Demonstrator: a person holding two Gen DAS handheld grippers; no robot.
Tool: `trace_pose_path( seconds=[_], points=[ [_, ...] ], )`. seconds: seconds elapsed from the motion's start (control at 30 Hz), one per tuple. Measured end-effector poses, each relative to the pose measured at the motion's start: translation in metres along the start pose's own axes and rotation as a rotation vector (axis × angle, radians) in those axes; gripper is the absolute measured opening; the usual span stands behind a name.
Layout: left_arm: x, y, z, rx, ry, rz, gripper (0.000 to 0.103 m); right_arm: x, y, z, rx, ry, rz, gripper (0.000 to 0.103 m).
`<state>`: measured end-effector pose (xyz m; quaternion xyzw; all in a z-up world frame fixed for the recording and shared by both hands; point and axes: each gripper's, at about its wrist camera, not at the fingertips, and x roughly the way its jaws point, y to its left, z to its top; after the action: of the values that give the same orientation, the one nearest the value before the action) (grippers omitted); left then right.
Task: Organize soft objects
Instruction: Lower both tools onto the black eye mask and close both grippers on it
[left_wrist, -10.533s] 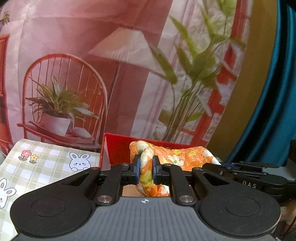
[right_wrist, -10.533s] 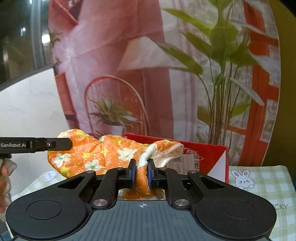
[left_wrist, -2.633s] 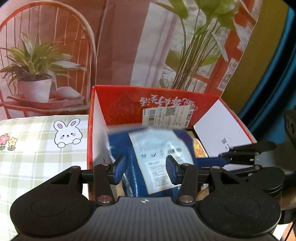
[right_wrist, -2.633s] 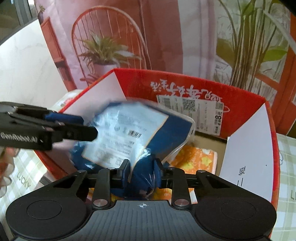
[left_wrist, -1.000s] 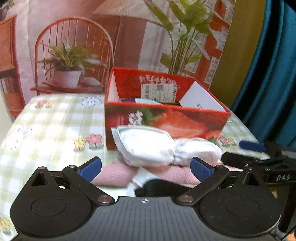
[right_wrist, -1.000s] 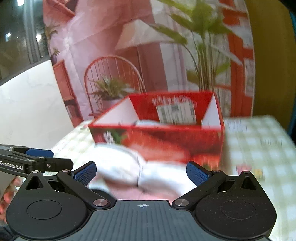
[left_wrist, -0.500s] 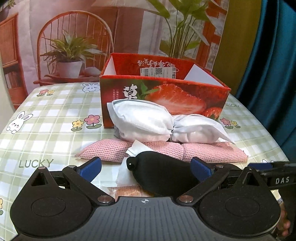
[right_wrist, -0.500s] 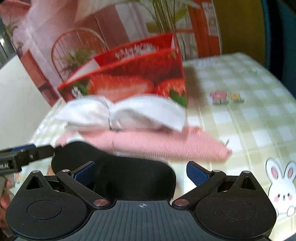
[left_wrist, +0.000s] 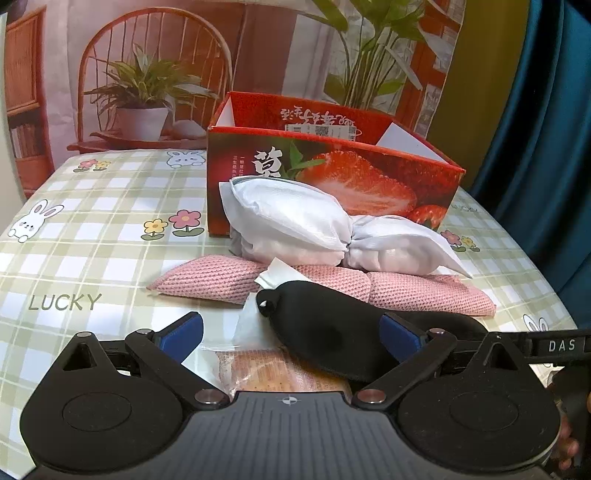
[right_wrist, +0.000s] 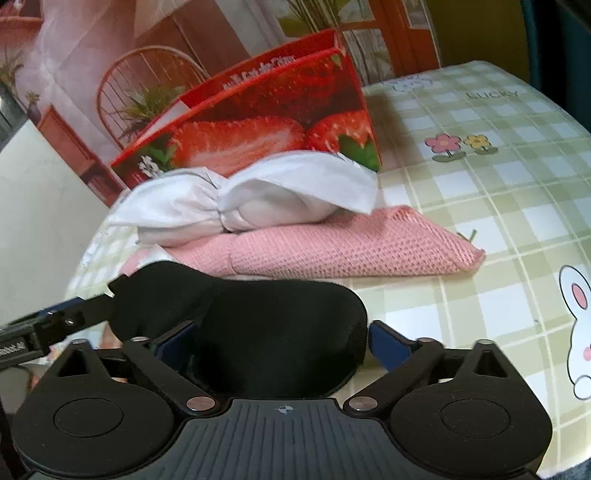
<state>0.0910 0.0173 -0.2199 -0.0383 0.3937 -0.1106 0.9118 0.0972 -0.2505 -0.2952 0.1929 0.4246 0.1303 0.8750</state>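
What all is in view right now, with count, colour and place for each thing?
Strawberry box: one, red, far side of table.
White bundle: one, white, against the box, atop the pink cloth.
Pink cloth: one, pink knit, mid-table.
Eye mask: one, black, nearest, between both grippers' fingers.
Clear packet: one, peach contents, under the mask.
Tablecloth: one, green check.
Left gripper: open.
Right gripper: open, jaws just closing around the mask.

Hidden and cut off

Inside of the strawberry box (left_wrist: 332, 173) screened by its front wall; orange-pink packet (left_wrist: 258, 373) half under the black eye mask (left_wrist: 332, 325); pink knitted cloth (right_wrist: 332, 251) partly beneath the white bundle (right_wrist: 258, 199).
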Motion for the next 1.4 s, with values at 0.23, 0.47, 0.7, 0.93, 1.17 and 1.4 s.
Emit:
trace_pose_path(
  seconds=[0.23, 0.47, 0.7, 0.93, 1.17, 1.4],
  points=[
    [0.010, 0.015, -0.002, -0.091, 0.041, -0.061, 0.080, -0.009, -0.001, 0.006, -0.006, -0.073, 0.008, 0.065],
    [0.023, 0.029, 0.000, -0.167, 0.061, -0.080, 0.065, -0.013, 0.002, 0.009, -0.048, -0.117, -0.006, 0.061],
    [0.023, 0.021, 0.000, -0.131, 0.038, -0.156, 0.049, -0.013, 0.000, 0.008, -0.041, -0.121, 0.002, 0.061],
    [0.010, 0.019, -0.003, -0.102, -0.030, -0.165, 0.022, -0.015, 0.002, 0.006, -0.045, -0.137, 0.006, 0.062],
    [0.008, 0.017, -0.012, -0.100, -0.026, -0.112, 0.021, -0.023, 0.002, 0.004, -0.041, -0.156, -0.014, 0.063],
    [0.012, 0.027, -0.016, -0.143, 0.004, -0.104, 0.021, -0.021, 0.004, -0.001, -0.050, -0.141, -0.006, 0.063]
  ],
)
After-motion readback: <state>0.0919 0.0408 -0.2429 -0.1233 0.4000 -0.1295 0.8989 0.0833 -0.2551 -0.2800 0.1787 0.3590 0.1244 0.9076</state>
